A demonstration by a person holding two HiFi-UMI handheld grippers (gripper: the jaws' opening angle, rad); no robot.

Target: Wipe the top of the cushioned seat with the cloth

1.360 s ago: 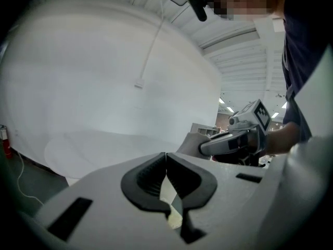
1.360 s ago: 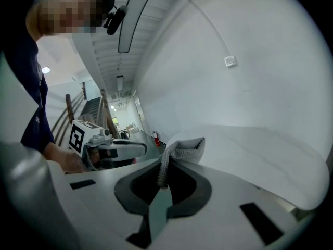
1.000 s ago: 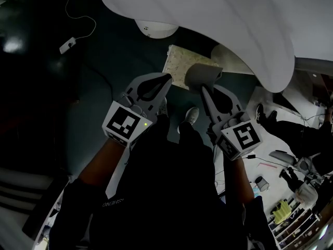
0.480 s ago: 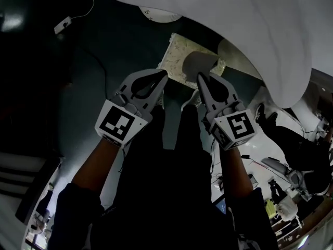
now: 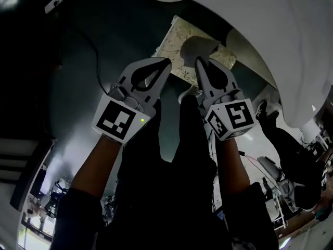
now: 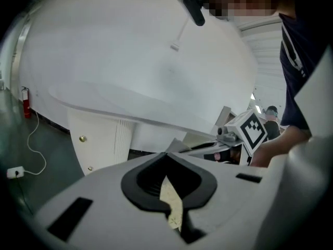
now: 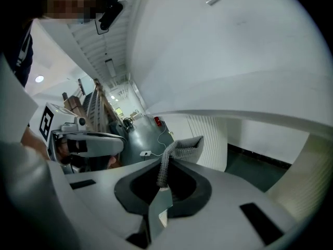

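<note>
- The right tongs point(image 5: 198, 61) are clamped on a grey knit cloth point(image 5: 201, 46), which sticks out past their tips.
- The left tongs point(image 5: 167, 61) are closed on nothing; a sliver of patterned fabric shows through the slit between them.
- The cushioned seat point(image 5: 174, 35), cream with a floral print, sits on the dark floor point(image 5: 104, 40) just ahead of both tongs.
- The cloth hangs over the seat's near edge; contact cannot be judged.

- You've pushed your right gripper point(image 5: 197, 61) forward, carrying the cloth point(image 5: 197, 46) farther in over the cushioned seat point(image 5: 174, 38).
- Your left gripper point(image 5: 168, 62) has closed in beside it.
</note>
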